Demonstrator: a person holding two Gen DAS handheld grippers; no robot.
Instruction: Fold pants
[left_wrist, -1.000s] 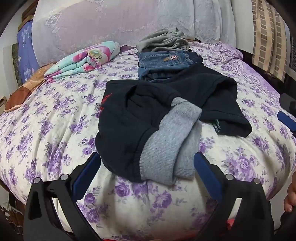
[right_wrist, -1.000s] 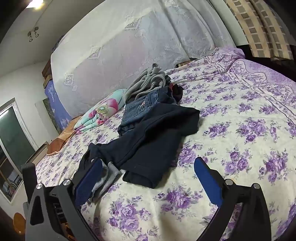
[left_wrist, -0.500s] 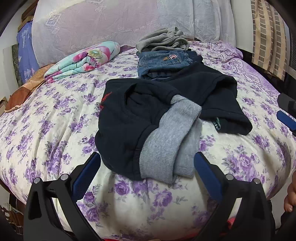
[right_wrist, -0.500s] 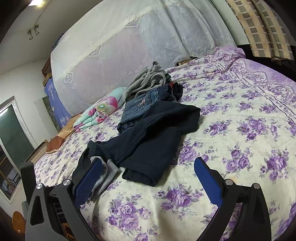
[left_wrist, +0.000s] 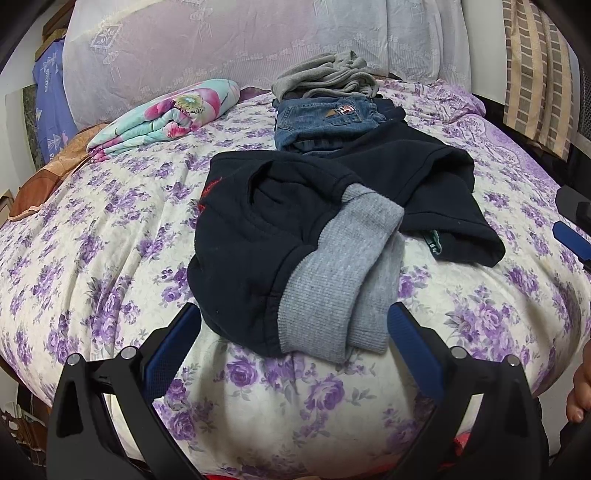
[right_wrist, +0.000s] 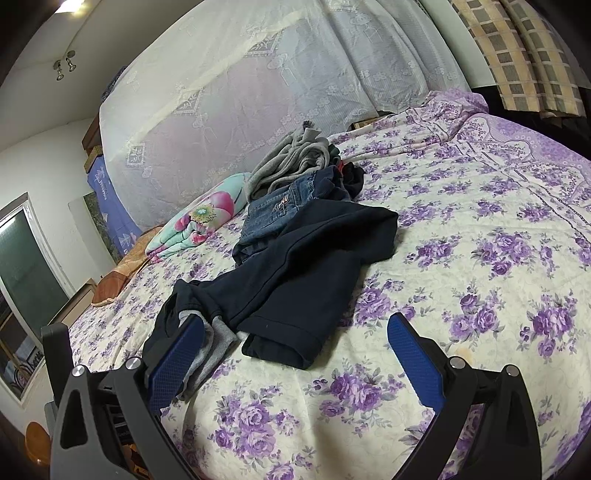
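1. Your dark navy pants (left_wrist: 295, 229) are soft fleece with a ribbed grey waistband (left_wrist: 343, 291), lying crumpled.
2. In the left wrist view the waistband lies nearest you; the long axis runs toward 1 o'clock, the far end overlapping folded jeans (left_wrist: 325, 122).
3. They lie mid-bed on a purple-flowered sheet (left_wrist: 92, 258); lace curtain (right_wrist: 258, 92) behind.
4. Your left gripper (left_wrist: 293, 332) and right gripper (right_wrist: 295, 343) gape wide, holding nothing.

jeans (left_wrist: 325, 122) partly under dark pants (left_wrist: 266, 236), right claw (left_wrist: 572, 236) cut off
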